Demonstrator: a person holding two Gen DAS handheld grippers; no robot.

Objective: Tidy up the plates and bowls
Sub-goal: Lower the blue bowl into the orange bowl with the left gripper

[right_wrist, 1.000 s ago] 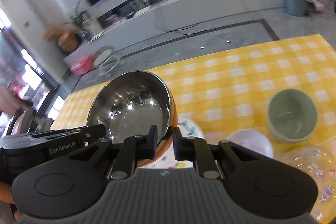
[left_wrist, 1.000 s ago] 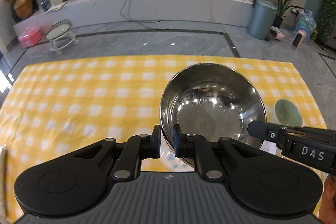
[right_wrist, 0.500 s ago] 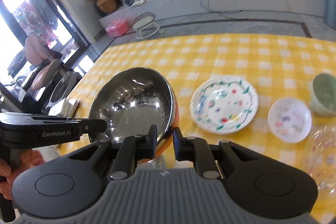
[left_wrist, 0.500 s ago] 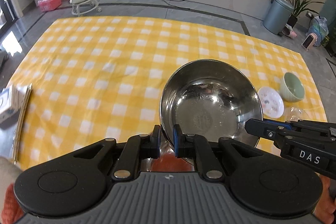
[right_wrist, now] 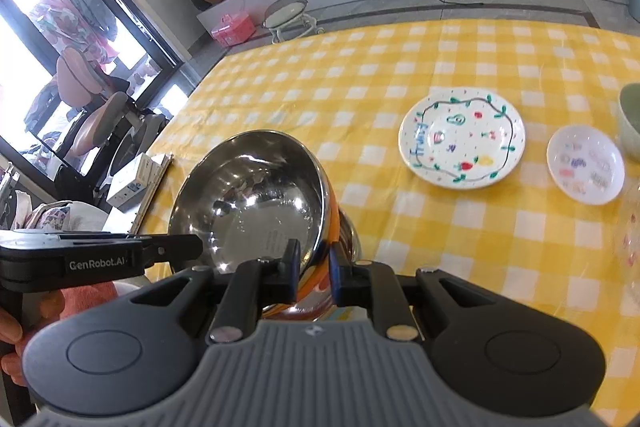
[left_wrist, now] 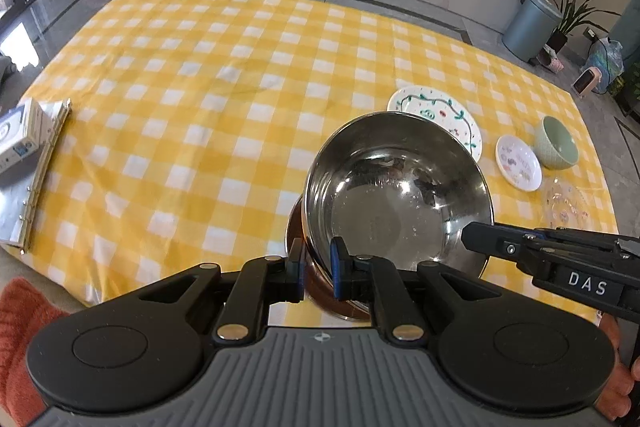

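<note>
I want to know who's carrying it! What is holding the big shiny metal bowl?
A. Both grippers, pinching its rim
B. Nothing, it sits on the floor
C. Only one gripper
A: the left gripper and the right gripper each pinch the rim of the metal bowl.

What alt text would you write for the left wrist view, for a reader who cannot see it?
Both grippers, the left gripper and the right gripper, clamp the rim of a steel bowl above a yellow checked tablecloth. To the right lie a painted plate, a small dish and a green bowl.
</note>
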